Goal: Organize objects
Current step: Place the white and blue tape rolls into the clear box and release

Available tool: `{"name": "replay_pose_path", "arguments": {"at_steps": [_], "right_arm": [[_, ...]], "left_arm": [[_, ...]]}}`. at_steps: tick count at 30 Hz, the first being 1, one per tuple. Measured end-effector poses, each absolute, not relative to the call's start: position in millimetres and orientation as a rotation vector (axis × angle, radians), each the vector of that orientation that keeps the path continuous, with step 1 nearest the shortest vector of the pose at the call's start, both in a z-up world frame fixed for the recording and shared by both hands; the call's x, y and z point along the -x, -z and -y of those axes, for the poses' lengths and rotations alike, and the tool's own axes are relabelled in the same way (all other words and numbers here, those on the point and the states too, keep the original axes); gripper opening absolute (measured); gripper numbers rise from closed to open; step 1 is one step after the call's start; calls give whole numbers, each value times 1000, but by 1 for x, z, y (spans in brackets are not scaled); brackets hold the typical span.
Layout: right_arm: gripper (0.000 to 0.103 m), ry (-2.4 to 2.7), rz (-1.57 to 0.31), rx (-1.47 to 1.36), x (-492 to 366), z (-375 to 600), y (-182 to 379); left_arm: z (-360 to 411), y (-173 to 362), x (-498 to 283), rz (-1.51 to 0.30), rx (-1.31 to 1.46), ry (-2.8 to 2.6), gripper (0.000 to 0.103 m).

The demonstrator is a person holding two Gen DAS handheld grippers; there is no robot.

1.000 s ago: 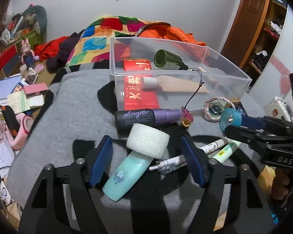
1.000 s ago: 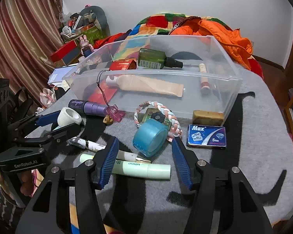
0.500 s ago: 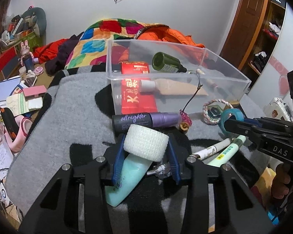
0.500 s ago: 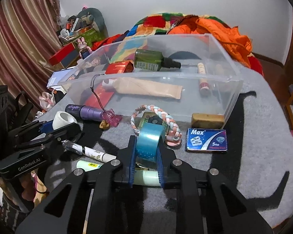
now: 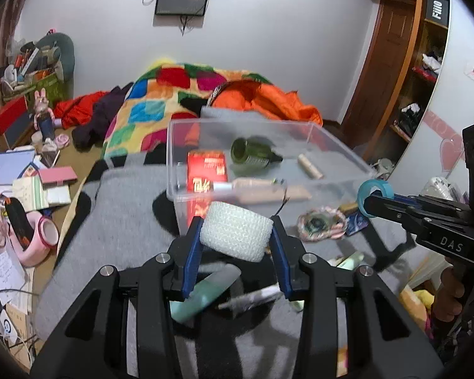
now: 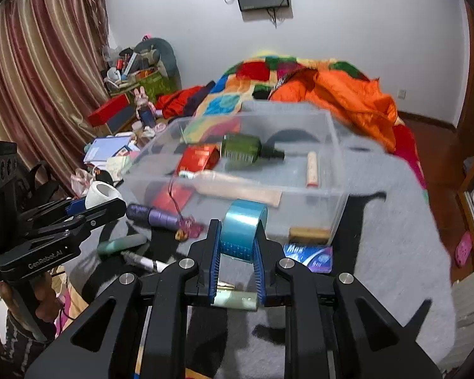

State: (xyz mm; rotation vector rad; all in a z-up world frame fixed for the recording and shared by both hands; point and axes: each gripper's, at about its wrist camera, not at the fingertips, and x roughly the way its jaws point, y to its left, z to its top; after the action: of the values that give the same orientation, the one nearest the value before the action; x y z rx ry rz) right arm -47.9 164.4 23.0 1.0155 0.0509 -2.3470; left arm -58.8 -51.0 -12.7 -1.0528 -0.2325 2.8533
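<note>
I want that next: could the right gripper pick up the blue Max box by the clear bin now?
Probably not yet: the right gripper is shut on a blue tape roll. The blue Max box itself lies uncovered.

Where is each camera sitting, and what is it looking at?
Left wrist view: sits on the left gripper, looking along its fingers at the white gauze roll it holds and the clear bin; a hand shows at right.
Right wrist view: sits on the right gripper, looking at the blue tape roll it holds; a hand shows at left.
Shared: both see the bin, the green bottle and each other's gripper.
</note>
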Motion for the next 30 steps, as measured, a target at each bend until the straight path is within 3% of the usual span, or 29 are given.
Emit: {"name": "replay_pose_path", "arguments": {"at_steps": [14,30], "right_arm": [[17,2430,-100,-905,81,-167,-56],[17,2376,-154,-1081,141,-139,-18]], "left_arm": [[53,-19,80,234,952,-2906,40],[70,20,143,284,1197,-2828,41]]}}
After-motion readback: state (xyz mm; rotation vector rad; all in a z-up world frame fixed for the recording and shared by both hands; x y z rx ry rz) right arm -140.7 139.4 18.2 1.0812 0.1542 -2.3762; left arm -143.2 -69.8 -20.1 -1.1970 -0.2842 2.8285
